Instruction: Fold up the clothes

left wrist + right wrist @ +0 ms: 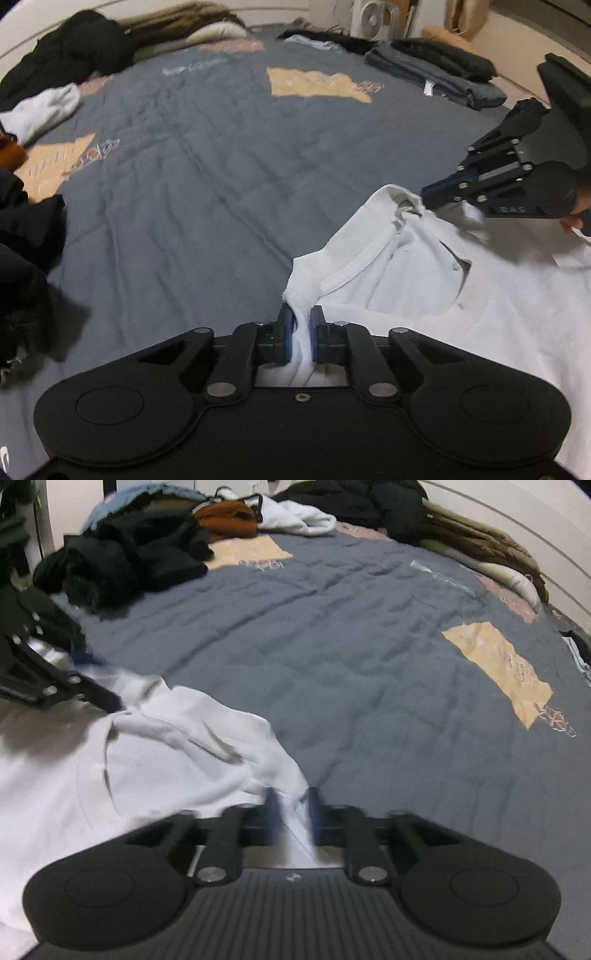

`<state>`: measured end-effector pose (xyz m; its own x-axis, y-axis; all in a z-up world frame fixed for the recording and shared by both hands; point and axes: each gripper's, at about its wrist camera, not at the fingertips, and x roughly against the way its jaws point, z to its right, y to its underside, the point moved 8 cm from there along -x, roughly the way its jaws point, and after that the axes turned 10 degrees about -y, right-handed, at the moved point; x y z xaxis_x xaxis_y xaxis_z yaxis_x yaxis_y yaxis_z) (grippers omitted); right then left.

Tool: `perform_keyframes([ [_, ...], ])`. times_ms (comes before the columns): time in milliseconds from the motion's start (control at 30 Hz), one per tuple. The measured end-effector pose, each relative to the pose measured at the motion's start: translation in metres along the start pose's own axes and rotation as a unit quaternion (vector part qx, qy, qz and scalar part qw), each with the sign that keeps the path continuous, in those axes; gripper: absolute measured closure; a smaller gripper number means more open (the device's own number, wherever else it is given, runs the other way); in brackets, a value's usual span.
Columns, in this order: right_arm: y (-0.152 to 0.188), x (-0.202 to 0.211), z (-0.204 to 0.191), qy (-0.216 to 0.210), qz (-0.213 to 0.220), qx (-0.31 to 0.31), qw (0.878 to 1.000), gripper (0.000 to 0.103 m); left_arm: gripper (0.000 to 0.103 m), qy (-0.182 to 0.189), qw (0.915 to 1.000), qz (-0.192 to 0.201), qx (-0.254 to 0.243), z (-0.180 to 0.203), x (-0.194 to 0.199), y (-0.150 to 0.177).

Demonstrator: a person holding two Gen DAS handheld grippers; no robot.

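On the left side of the bed [207, 177] sits a heap of dark clothes [22, 236], crumpled, not folded. A small white garment [44, 107] lies bunched near the bed's far left corner.

The left gripper [300, 330] is pressed together, pinching a bunch of the white shirt [498, 314] near its collar. The shirt lies at the near edge of the bed, spread out but wrinkled, with its neck hole open. It is not folded.

The right gripper [424, 194] is at the other side of the collar. White cloth runs between its fingers, and they look squeezed on it, but that view is blurry, so this is my best guess.

At the far right corner of the bed rests a neat stack of folded clothes [439, 83], grey and dark.

So some clothes lie folded, one shirt is held at both shoulders, and the dark heap is a jumble. I think much is left.
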<state>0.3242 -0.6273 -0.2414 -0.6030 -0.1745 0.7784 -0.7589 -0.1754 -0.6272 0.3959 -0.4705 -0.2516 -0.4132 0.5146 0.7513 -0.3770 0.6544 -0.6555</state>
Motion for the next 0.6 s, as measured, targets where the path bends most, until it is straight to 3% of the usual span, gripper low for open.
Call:
perform_keyframes([
  [267,-0.032,0.015,0.021,0.060,0.081,-0.025,0.995,0.103,0.096,-0.053,0.9967,0.060,0.008,-0.017,0.011,-0.038],
  [433,-0.038,0.016,0.018,0.015,0.070,-0.032,0.997,0.098,0.096,-0.055,0.9972,0.051,-0.004,-0.012,0.003,-0.038],
  [533,-0.031,0.006,0.010,-0.001,0.043,-0.013,0.999,0.075,0.096,-0.055,0.9973,0.050,0.004,-0.014,0.002,-0.032],
  [567,-0.028,0.003,0.007,-0.007,0.034,-0.007,0.999,0.062,0.096,-0.053,0.9973,0.050,0.010,-0.016,0.002,-0.030],
  [600,-0.026,0.000,0.004,-0.012,0.025,0.000,1.000,0.060,0.096,-0.053,0.9972,0.051,0.012,-0.017,0.003,-0.028],
])
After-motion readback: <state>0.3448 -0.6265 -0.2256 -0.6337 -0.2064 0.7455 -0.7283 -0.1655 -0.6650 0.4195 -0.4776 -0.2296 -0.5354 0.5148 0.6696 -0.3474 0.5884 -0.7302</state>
